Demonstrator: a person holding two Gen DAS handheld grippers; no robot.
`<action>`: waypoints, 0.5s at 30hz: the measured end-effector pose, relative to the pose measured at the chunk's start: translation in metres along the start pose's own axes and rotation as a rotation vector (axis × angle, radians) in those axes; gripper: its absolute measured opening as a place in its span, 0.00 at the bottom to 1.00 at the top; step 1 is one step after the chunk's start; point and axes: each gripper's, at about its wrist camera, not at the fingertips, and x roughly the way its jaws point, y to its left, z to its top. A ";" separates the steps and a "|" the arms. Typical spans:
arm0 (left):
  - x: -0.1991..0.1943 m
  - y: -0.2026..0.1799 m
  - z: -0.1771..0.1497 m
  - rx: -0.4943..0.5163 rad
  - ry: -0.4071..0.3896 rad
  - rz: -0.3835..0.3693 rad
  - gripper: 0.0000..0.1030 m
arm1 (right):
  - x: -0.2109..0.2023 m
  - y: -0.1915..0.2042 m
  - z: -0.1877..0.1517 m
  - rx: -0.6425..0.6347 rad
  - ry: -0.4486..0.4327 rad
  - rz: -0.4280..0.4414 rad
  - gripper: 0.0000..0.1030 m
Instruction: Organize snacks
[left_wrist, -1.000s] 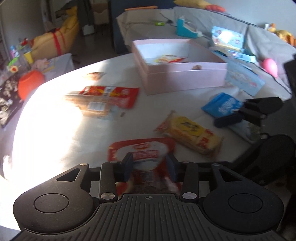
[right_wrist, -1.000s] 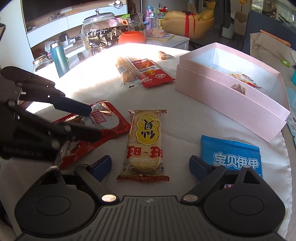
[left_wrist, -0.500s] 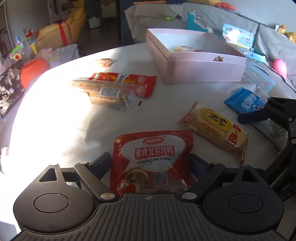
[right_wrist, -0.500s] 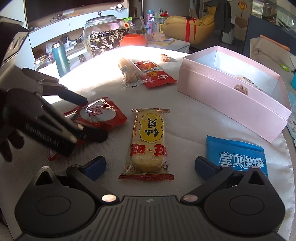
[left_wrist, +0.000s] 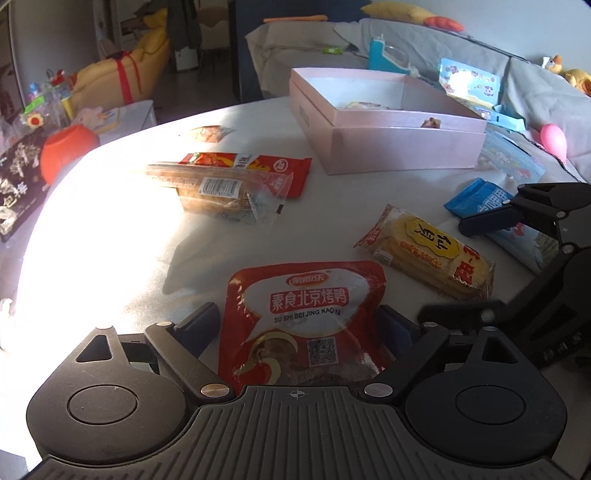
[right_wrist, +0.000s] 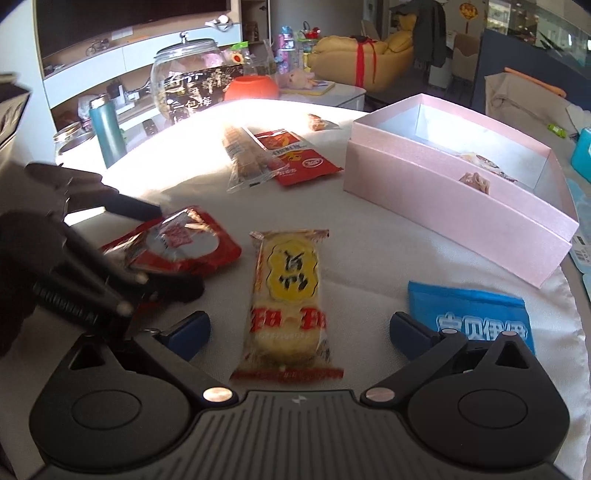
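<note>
So the left gripper is sitting wide open now, fingers spread on either side of the red pouch. A second ago it was clamped on that pouch, so it's let go; whether the pouch is lying flat on the white table or propped a bit on the gripper, I can't really tell. From the right wrist view its far end looks slightly raised and crinkled.

The right gripper is also open, straddling the near end of the yellow rice cracker pack, which is lying flat and hasn't moved. Blue packet is just beside its right finger.

Further out, the pink box is sitting open with only a couple of items inside, and a clear-wrapped biscuit pack is overlapping a red wrapper well apart from both tools.

My read: that release looks like a regrip, not a placement, so most of the sorting is left to do.
</note>
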 end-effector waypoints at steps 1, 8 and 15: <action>0.000 0.001 0.002 -0.002 0.015 0.005 0.90 | 0.000 0.000 0.002 -0.003 -0.005 -0.002 0.93; 0.002 0.003 0.010 0.000 0.085 0.001 0.90 | -0.008 -0.017 0.021 0.034 0.001 -0.005 0.35; 0.001 -0.004 0.004 -0.030 0.040 0.039 0.95 | -0.036 -0.041 0.023 0.085 -0.051 -0.055 0.34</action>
